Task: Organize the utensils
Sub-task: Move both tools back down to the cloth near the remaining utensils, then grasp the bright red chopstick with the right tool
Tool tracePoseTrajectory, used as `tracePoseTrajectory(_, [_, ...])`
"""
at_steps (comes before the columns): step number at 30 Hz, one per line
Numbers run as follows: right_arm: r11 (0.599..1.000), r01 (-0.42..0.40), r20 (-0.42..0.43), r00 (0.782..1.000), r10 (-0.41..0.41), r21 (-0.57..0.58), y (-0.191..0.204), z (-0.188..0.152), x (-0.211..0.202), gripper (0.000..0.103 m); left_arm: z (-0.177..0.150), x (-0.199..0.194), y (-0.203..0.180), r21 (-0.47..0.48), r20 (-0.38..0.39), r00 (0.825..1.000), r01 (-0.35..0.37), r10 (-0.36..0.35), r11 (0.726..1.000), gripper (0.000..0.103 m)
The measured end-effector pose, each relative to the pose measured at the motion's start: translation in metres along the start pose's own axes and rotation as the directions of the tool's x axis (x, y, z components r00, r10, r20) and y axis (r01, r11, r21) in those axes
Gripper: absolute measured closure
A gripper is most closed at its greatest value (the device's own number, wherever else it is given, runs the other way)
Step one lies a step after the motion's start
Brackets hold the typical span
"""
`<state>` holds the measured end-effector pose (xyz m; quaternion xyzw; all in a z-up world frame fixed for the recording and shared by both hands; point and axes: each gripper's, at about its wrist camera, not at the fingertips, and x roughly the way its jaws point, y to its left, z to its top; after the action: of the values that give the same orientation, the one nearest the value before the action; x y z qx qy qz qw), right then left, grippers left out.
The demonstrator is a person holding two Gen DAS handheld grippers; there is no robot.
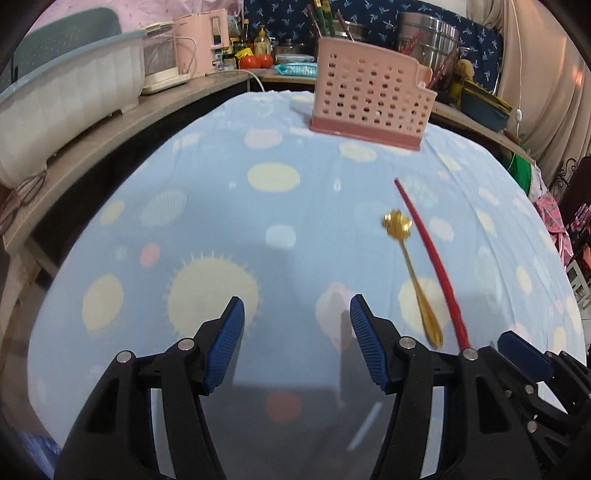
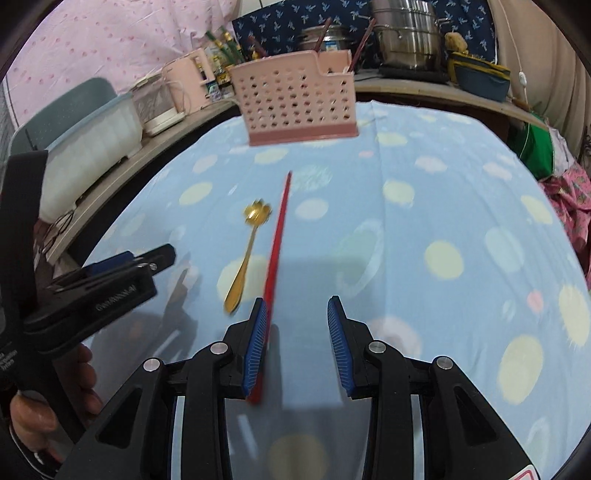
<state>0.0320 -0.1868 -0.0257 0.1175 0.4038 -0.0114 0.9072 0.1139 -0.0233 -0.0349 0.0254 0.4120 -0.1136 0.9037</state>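
A gold spoon (image 1: pixel 413 277) with a flower-shaped bowl and a red chopstick (image 1: pixel 432 258) lie side by side on the blue dotted tablecloth (image 1: pixel 221 221). A pink perforated utensil holder (image 1: pixel 369 99) stands at the far end. My left gripper (image 1: pixel 296 306) hovers open over bare cloth, left of the spoon. My right gripper (image 2: pixel 297 306) is open with nothing between its pads. The chopstick (image 2: pixel 279 236) runs on the cloth under its left finger, and the spoon (image 2: pixel 245 254) lies just left of it. The holder (image 2: pixel 299 103) is straight ahead. The left gripper (image 2: pixel 147 258) shows at the left, held by a hand (image 2: pixel 48 406).
A side shelf on the left carries a white and teal dish rack (image 1: pixel 74 92), a pink kettle (image 1: pixel 203 40), bottles, tomatoes and a pair of glasses (image 1: pixel 22 195). Steel pots (image 2: pixel 406 33) stand behind the holder. The table drops off at the right towards pink cloth (image 2: pixel 569 199).
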Motion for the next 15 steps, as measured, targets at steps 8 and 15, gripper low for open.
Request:
tracePoseTrajectory(8, [0.999, 0.011, -0.005, 1.0, -0.011, -0.043, 0.018, -0.015, 0.005, 0.076, -0.015, -0.004, -0.005, 0.013, 0.01, 1.0, -0.012, 0.012, 1.0, 0.046])
tracePoseTrajectory(15, [0.999, 0.023, 0.01, 1.0, -0.023, -0.034, 0.013, -0.019, 0.003, 0.088, -0.019, -0.004, -0.01, 0.03, 0.019, 1.0, -0.016, 0.016, 0.999, 0.041])
